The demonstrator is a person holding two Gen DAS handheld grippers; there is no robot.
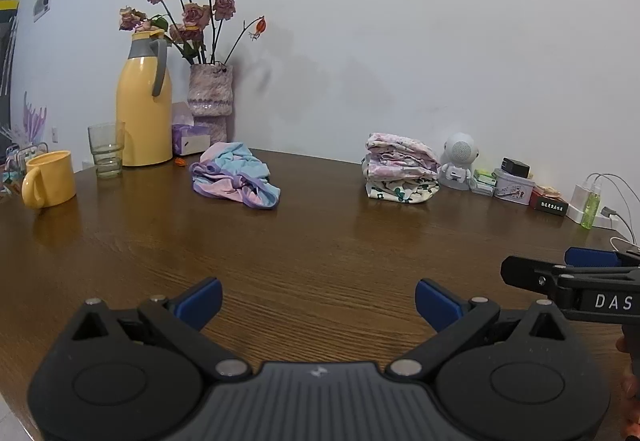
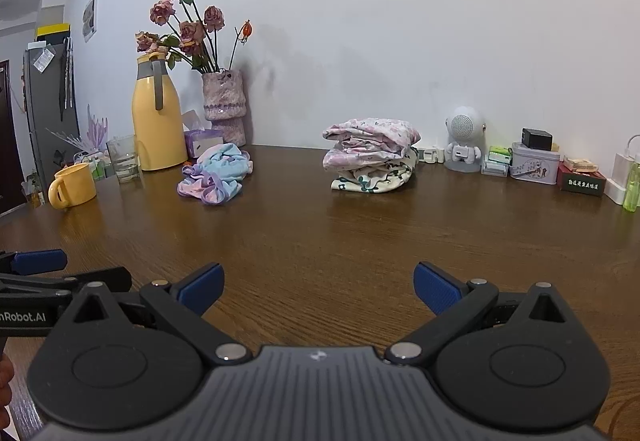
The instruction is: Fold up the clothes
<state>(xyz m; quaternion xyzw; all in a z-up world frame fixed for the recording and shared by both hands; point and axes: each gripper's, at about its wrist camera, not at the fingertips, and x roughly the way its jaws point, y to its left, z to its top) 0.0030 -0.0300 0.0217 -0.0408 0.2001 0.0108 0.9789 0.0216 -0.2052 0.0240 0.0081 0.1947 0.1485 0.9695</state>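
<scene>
Both jaws spread, empty: left gripper, right gripper. One crumpled garment lies far-left; one folded stack far-right. One mug, glass, jug flank the garment.

Right tool reads "DAS"; left tool reads "nRobot.AI".

In the left wrist view, the black right gripper is cut off by the right picture edge, so its jaw spacing cannot be told. The purple tissue box is half hidden behind the yellow thermos jug at the brown wooden table's far edge. The white lettering on the dark red box near the table's far right corner is too small to read.
</scene>
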